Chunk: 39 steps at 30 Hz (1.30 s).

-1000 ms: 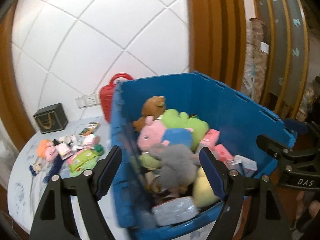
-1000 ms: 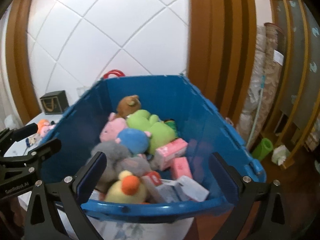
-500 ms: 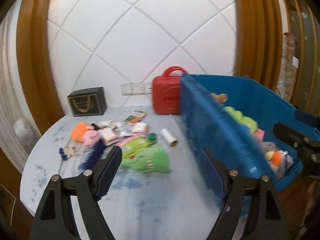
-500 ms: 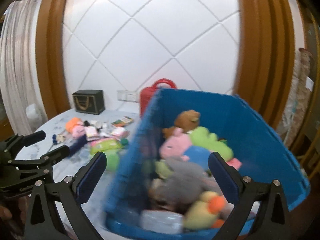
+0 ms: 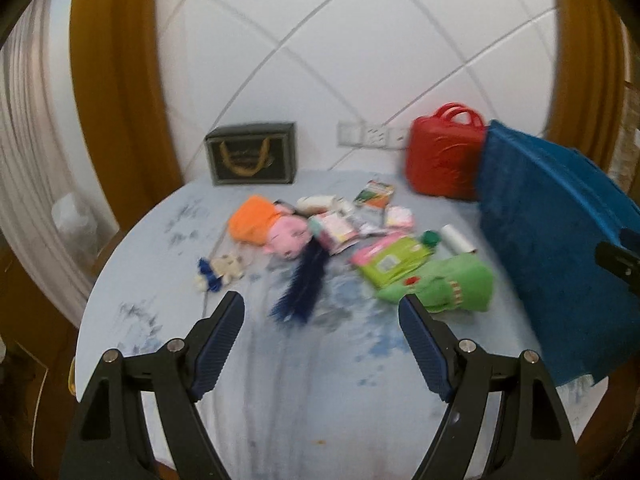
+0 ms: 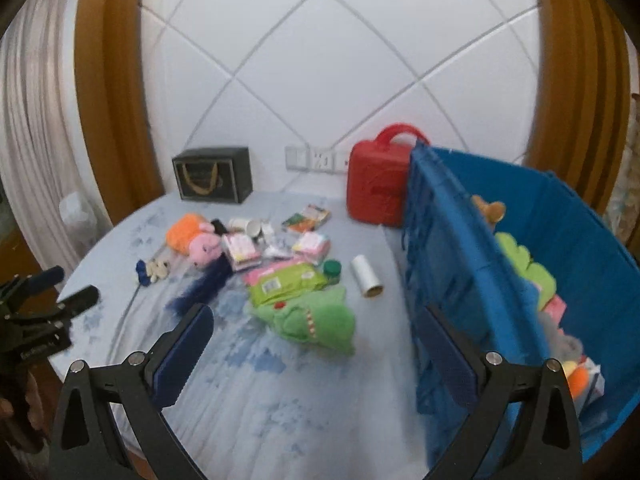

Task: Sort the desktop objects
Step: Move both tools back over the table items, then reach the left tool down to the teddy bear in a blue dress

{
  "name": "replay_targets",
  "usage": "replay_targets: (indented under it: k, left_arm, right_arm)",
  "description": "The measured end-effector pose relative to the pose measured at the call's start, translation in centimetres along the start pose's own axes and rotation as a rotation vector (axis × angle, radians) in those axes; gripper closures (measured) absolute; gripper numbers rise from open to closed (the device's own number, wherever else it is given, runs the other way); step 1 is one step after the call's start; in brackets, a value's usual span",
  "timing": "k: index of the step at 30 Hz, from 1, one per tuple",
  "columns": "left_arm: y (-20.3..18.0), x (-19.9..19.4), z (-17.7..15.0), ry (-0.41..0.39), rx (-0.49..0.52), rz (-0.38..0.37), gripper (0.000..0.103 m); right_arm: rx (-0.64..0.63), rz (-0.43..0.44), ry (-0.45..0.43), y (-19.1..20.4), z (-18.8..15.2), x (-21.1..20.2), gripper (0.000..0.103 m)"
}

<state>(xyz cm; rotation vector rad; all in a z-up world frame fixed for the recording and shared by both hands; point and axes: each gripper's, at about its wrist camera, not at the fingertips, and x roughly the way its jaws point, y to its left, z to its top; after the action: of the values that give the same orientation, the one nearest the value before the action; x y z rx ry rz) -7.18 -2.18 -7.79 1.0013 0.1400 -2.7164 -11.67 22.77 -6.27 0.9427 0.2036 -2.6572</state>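
A heap of small objects lies mid-table: a green plush toy (image 5: 448, 286) (image 6: 316, 320), a green wipes pack (image 5: 394, 260) (image 6: 286, 282), a pink and orange plush pig (image 5: 276, 230) (image 6: 196, 242), a dark blue fluffy piece (image 5: 306, 282), a white roll (image 6: 366, 280) and small packets. A blue bin (image 6: 500, 280) (image 5: 548, 248) with plush toys inside stands at the right. My left gripper (image 5: 322, 346) is open and empty above the table's front. My right gripper (image 6: 316, 354) is open and empty, just before the green plush.
A red case (image 5: 446, 164) (image 6: 378, 188) stands at the back beside the bin. A dark box with gold handles (image 5: 252, 156) (image 6: 214, 178) stands at the back left. The round table (image 5: 320, 400) has a blue patterned cloth. Wall sockets (image 5: 370, 134) sit behind.
Both grippers have swung left from over the blue bin to face the heap of objects on the table. Both stay open and empty.
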Motion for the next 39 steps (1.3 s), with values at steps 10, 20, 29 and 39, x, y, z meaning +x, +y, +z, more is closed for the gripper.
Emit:
replay_targets:
  k: [10,20,29,39]
  left_arm:
    - [8.5,6.2,0.4,0.1,-0.132,0.155,0.024]
    - [15.3,14.5,0.1,0.23,-0.209,0.184,0.024]
    - [19.2,25.7,2.2,0.335,-0.17,0.093,0.024]
    - [17.5,35.5,1.5,0.446,-0.095,-0.019,0.046]
  right_arm:
    - [-0.038,0.05,0.066,1.0,3.3,9.3,0.0]
    - [-0.066,0.109,0.199,5.6,4.8,20.7,0.0]
    - [-0.03,0.059,0.294,10.3,6.4,29.5,0.0]
    - [-0.023,0.072,0.395,12.3,7.0,39.1,0.0]
